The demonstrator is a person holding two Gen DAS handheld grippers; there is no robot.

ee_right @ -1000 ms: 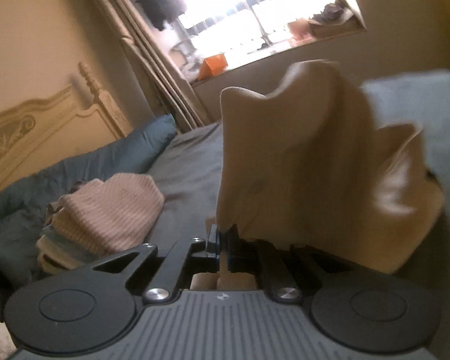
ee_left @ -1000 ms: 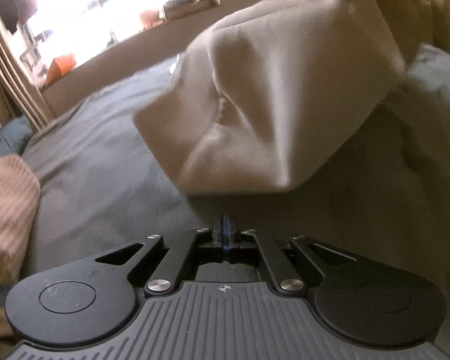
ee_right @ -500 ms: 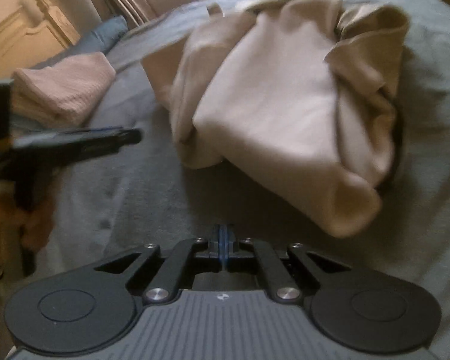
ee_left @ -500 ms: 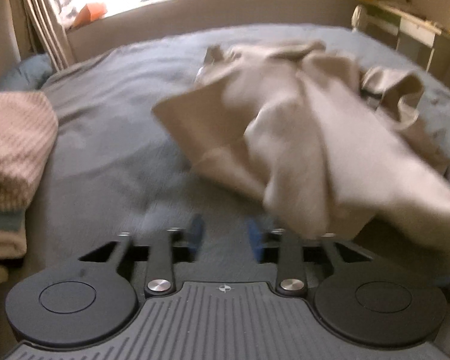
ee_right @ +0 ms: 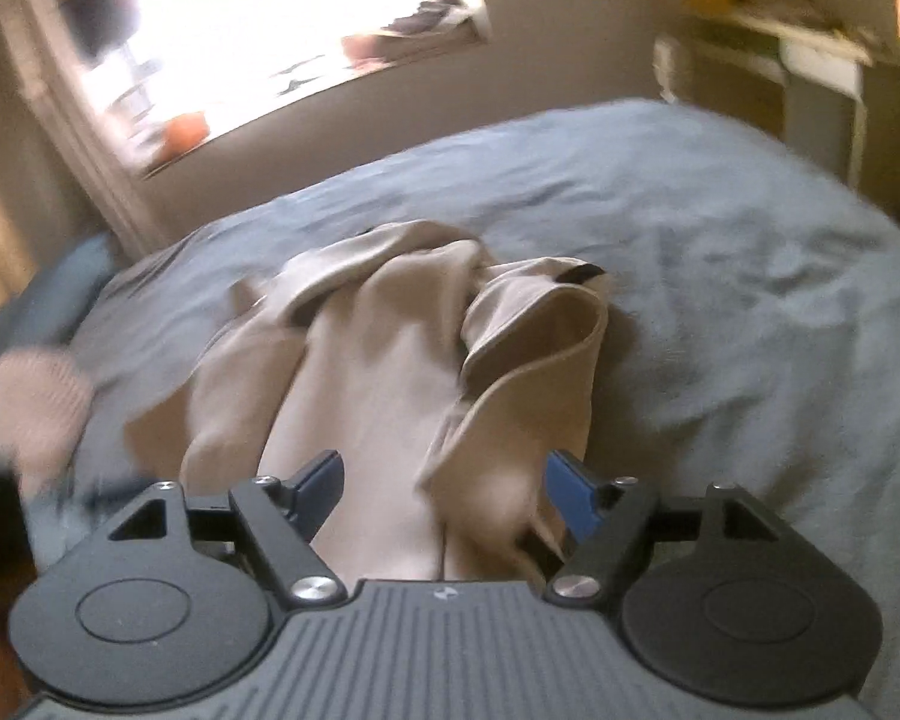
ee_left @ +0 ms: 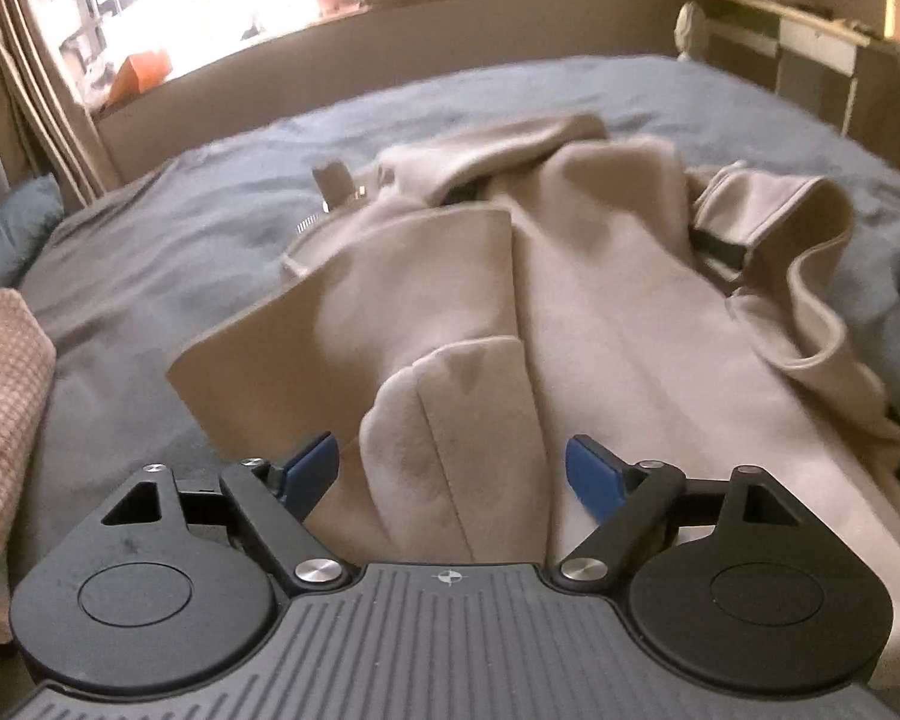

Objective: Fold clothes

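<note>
Left gripper (ee_left: 450,471) jaws spread, empty; right gripper (ee_right: 441,480) likewise. Beige garment (ee_left: 570,312) lies rumpled mid-bed (ee_left: 150,252), near edge under both. Risk: pinching several layers together, fold going crooked; raised flap (ee_right: 546,336) may flop.

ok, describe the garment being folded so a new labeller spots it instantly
Start at the grey-blue bed cover. The beige garment lies crumpled across its middle, directly ahead of both open grippers. Unlike the pinkish knit stack at the left edge, it is smooth, unfolded and spread loose.
</note>
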